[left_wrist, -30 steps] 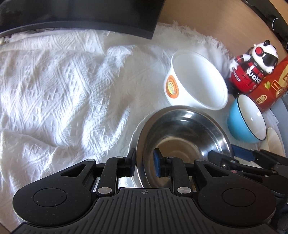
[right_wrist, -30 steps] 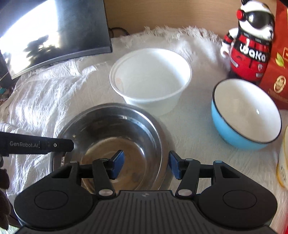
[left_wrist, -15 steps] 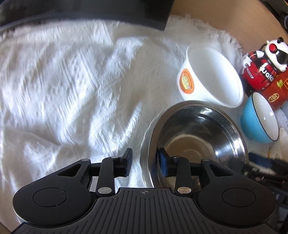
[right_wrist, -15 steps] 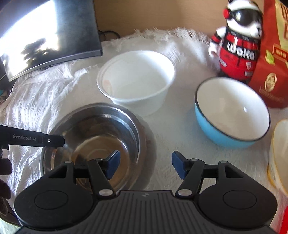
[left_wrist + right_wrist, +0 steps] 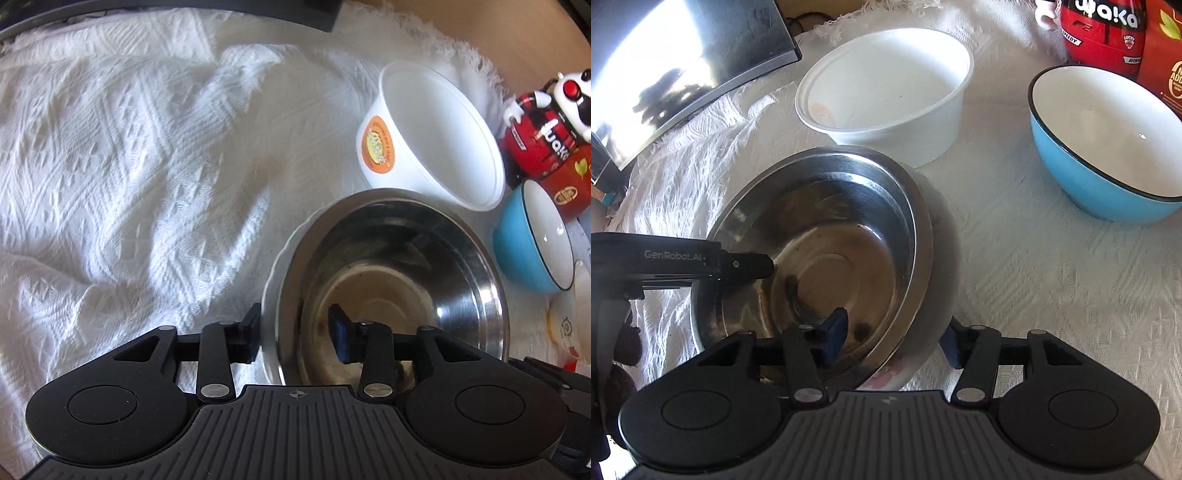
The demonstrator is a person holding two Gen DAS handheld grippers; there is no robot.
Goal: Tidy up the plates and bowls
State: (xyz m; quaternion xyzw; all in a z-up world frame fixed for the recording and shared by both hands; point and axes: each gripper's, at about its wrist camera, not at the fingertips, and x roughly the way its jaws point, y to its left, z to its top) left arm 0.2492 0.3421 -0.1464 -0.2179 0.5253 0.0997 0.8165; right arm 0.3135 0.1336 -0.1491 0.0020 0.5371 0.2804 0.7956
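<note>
Down at 6 o'clock of the left wrist view, the left gripper straddles the near-left rim of the steel bowl: 1 finger sits outside the wall, the blue-padded one inside, and a gap shows on both sides of the metal, so the jaws, which have just been opening, stand apart and press on nothing. Beneath the steel bowl a white plate with a scalloped edge peeks out at its 9 o'clock side. All of this rests on a white textured cloth that fills the view from 8 to 12 o'clock. At 1 o'clock stands a white paper bowl with an orange round label, just beside the steel bowl. At 3 o'clock sits a blue bowl with a white inside and dark rim, and behind it at 2 o'clock a red panda figure against a red box.

Seen from the right wrist, a dark monitor lies at 10 o'clock. The right gripper, at 6 o'clock, has 1 blue pad inside the steel bowl and the other outside beyond the plate's edge; its jaws have just been closing, yet I cannot tell whether the pads touch the rim.
</note>
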